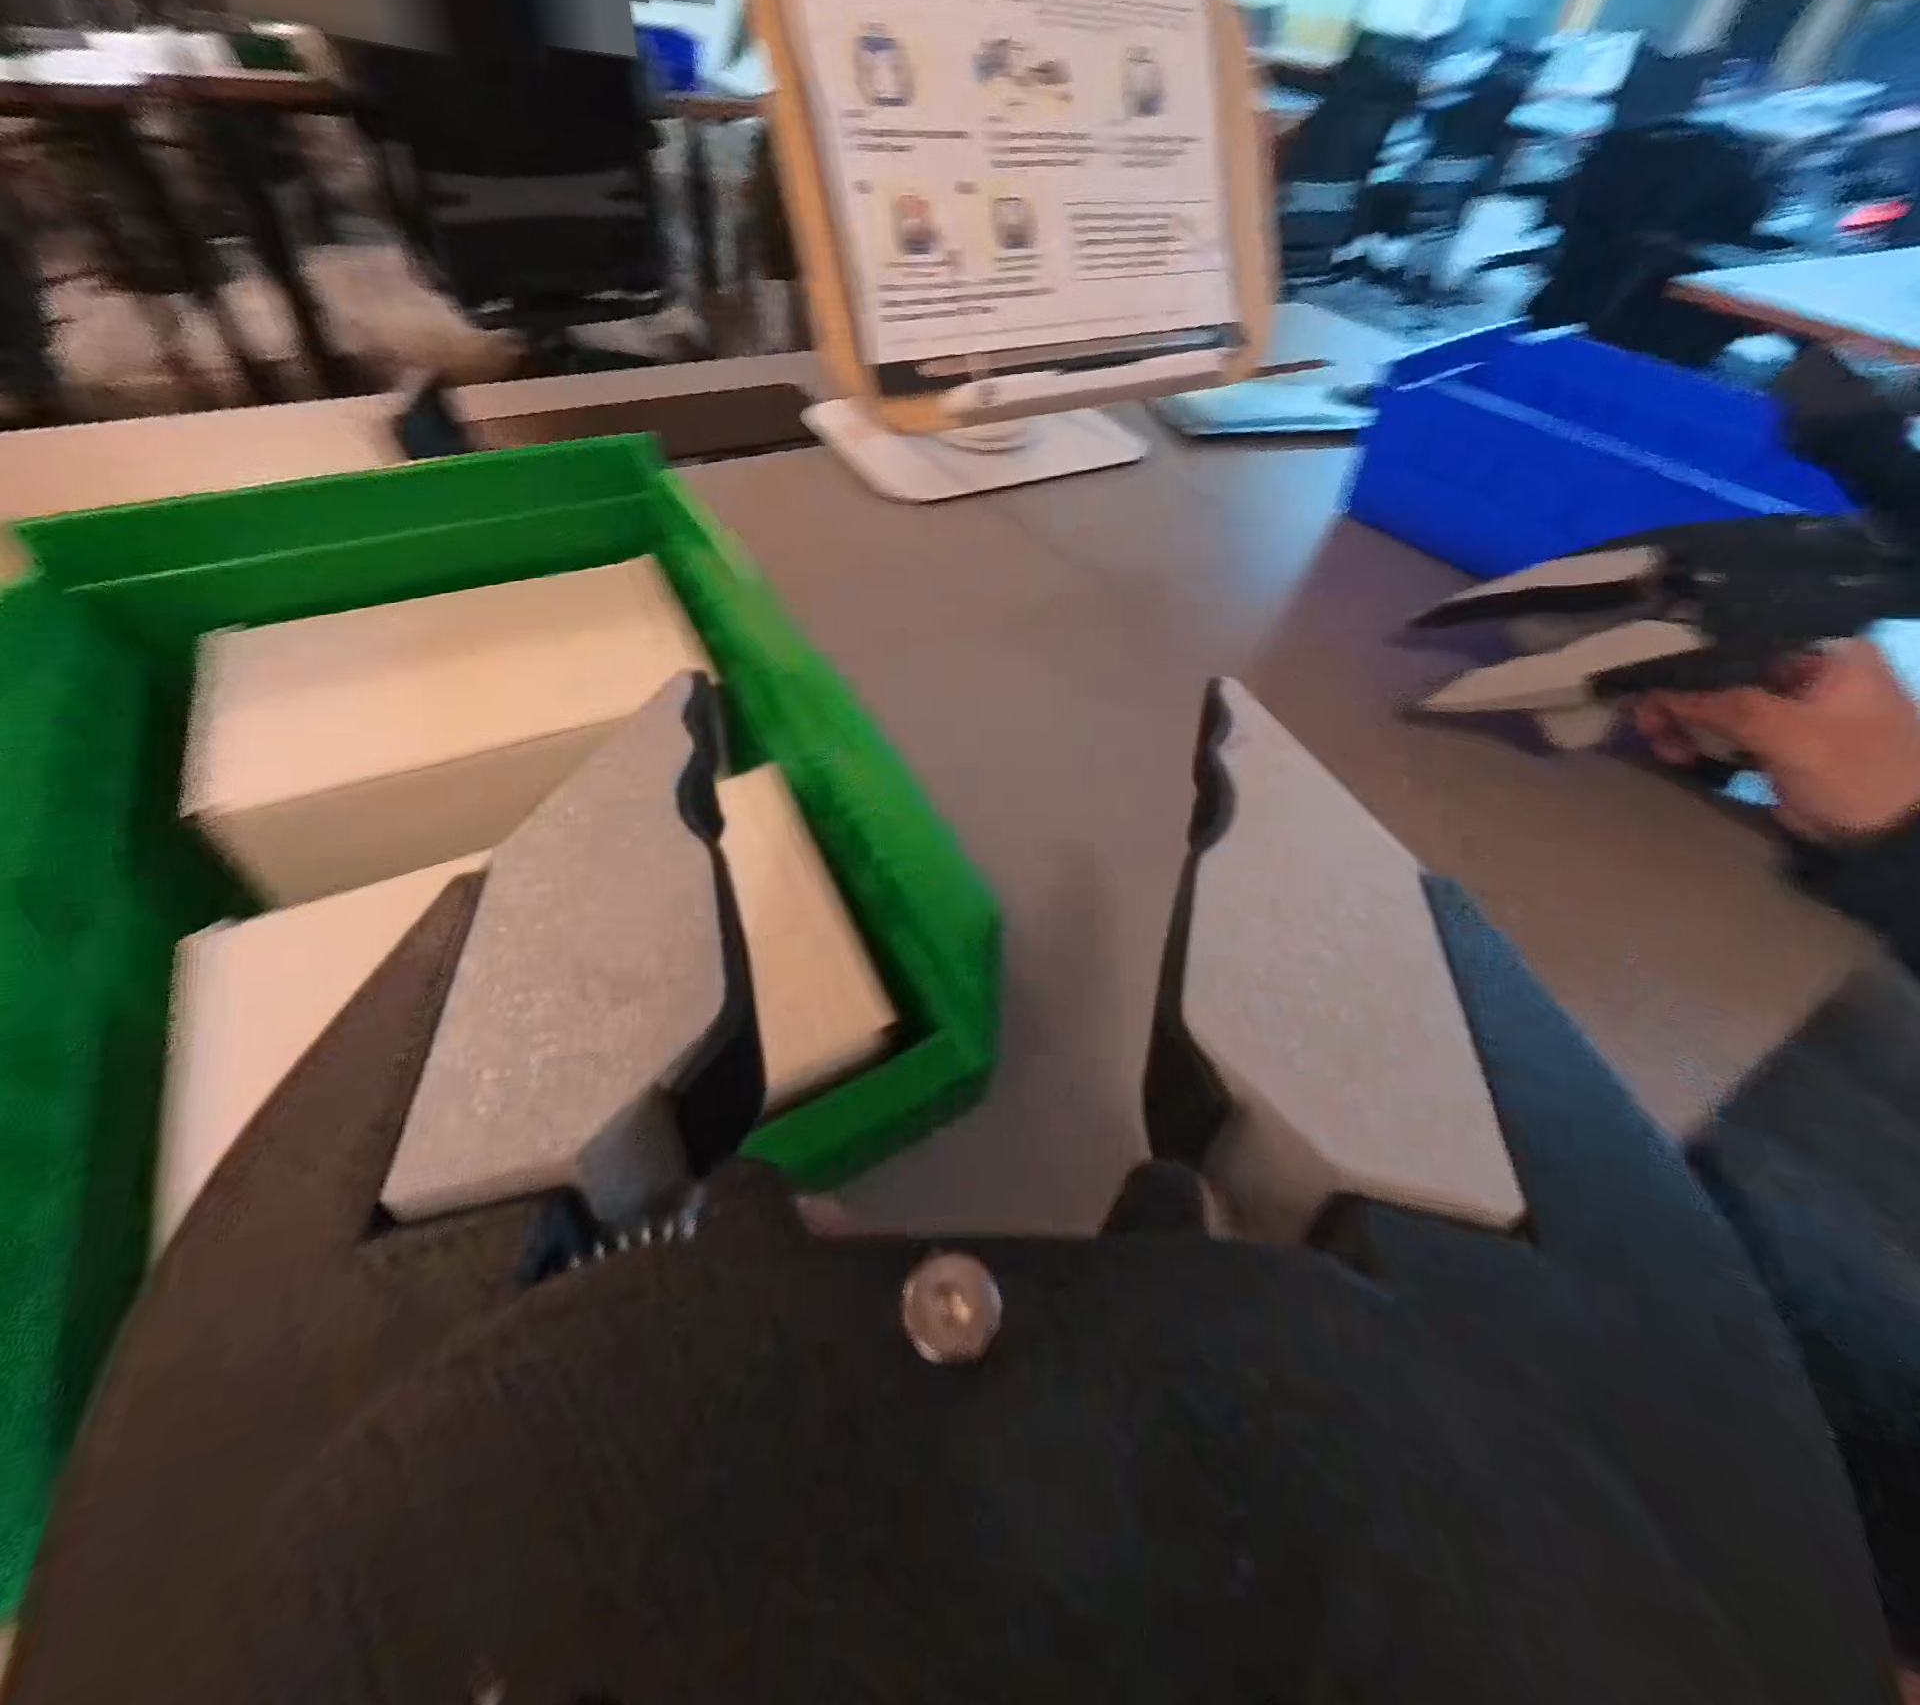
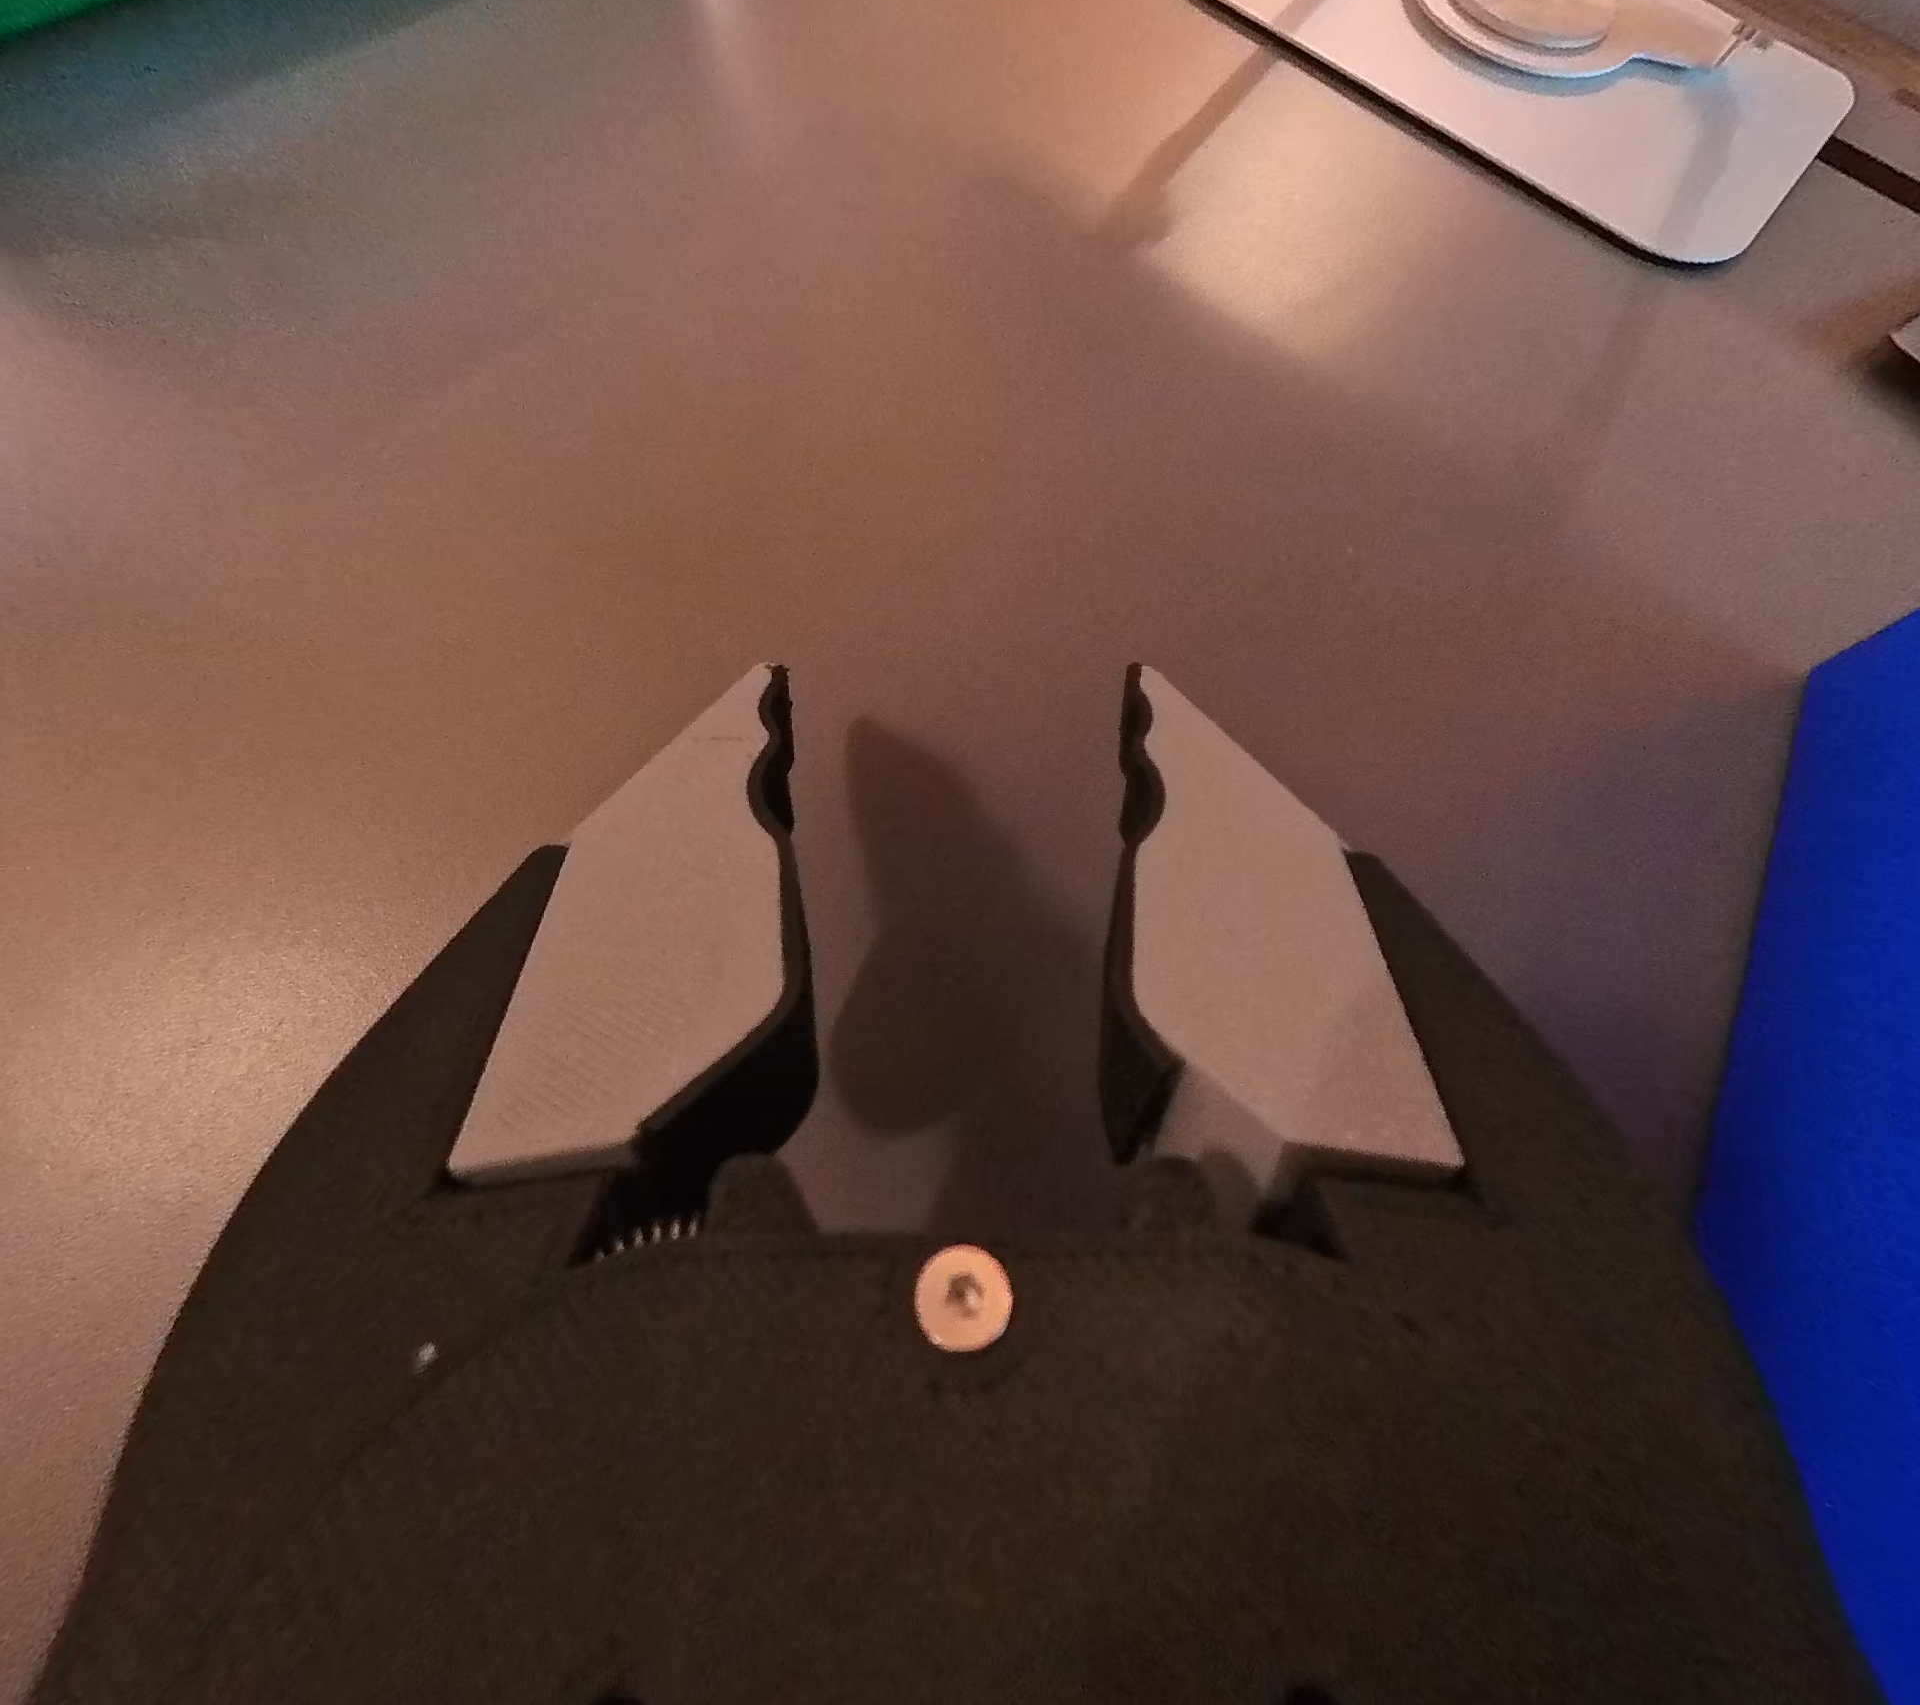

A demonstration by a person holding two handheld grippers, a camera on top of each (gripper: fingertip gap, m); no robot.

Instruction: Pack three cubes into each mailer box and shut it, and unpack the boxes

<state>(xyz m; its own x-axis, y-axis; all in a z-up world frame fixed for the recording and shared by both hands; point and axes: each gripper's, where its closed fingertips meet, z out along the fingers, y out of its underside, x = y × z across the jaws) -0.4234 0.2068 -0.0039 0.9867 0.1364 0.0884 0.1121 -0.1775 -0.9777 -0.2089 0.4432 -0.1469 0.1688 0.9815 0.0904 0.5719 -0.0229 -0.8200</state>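
Over on the left, a bright green bin sits on the dark table with two plain white mailer boxes lying flat and closed inside it, one behind the other, smooth and unmarked. The left gripper hangs above the bin's right wall, fingers spread apart and empty, one over the near box. On the right, the right gripper hovers over bare table, fingers apart, nothing between them, a blue bin just beside it.
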